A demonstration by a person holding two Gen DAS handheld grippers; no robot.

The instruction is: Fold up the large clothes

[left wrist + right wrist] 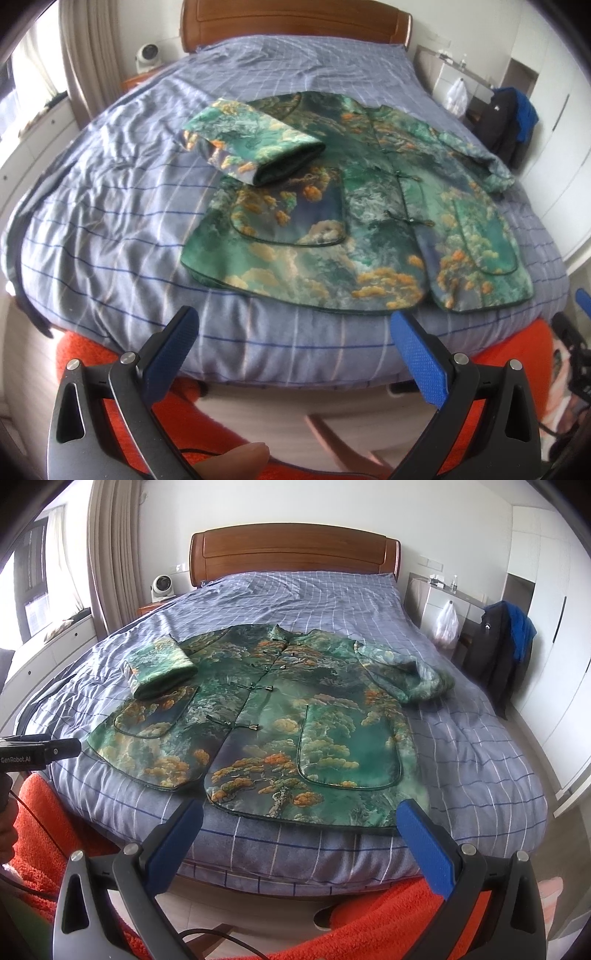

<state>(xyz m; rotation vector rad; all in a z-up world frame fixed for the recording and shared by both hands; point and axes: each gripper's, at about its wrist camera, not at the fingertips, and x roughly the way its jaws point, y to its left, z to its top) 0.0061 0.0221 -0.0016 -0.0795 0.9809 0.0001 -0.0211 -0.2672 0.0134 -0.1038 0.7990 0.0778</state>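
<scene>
A green jacket (354,221) (280,716) with an orange and white tree print lies front up near the foot of the bed. Its left sleeve (251,144) (162,668) is folded in across the chest; the right sleeve (406,672) lies bunched at the jacket's right side. My left gripper (295,332) hovers open before the hem, off the bed's foot, holding nothing. My right gripper (301,823) is open too, just short of the hem's middle, with nothing between its blue fingers (424,842). The left gripper's body (37,753) shows at the left edge of the right wrist view.
The bed (480,760) has a blue checked cover and a wooden headboard (295,550). A fan (161,585) stands on the left nightstand. A chair with dark and blue clothes (506,646) and a hanging bag (447,624) are at right. Orange fabric (369,923) lies below the grippers.
</scene>
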